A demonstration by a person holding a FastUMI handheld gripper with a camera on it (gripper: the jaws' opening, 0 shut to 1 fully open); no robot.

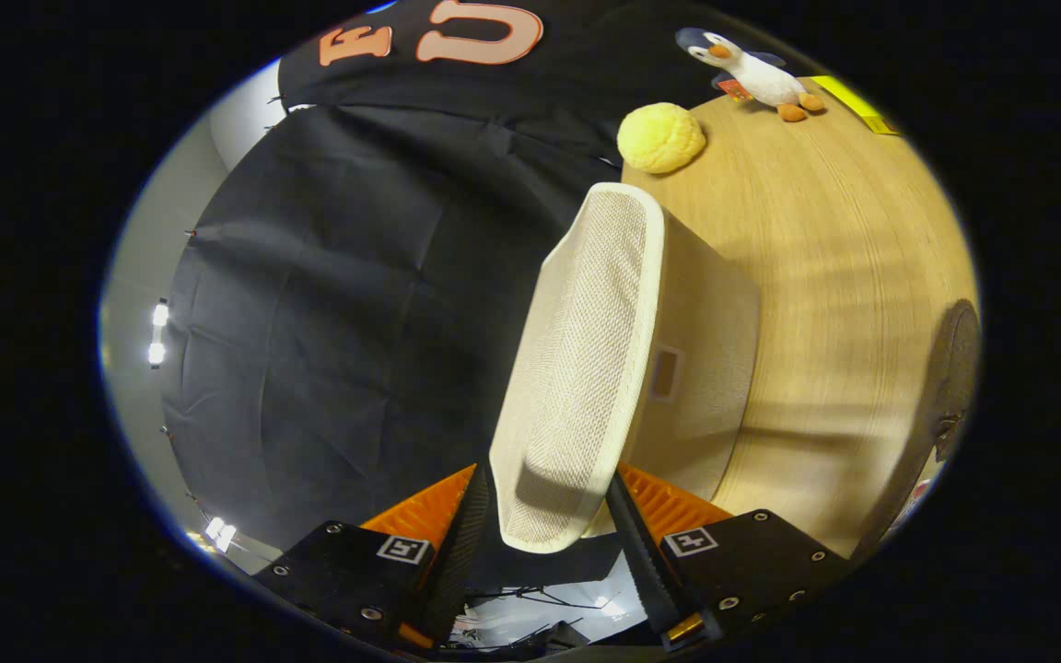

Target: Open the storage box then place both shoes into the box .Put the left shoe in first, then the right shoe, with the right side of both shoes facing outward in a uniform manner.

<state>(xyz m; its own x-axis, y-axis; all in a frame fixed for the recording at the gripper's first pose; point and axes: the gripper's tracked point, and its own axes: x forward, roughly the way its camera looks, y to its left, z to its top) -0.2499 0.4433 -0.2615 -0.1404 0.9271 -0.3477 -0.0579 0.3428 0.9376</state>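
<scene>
The gripper had its fingers spread to either side of the cream mesh-fabric lid of the beige storage box, apparently to swing it open; contact was unclear. Beyond, on the wooden table, lay a yellow sponge ball and a plush penguin.

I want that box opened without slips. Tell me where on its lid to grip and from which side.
Grip the mesh lid at its free near edge, fingers either side of the thin panel, where the gripper now straddles it. The lid stands raised off the storage box, so its flat faces suit a pinch from the front edge, probably safest.
</scene>
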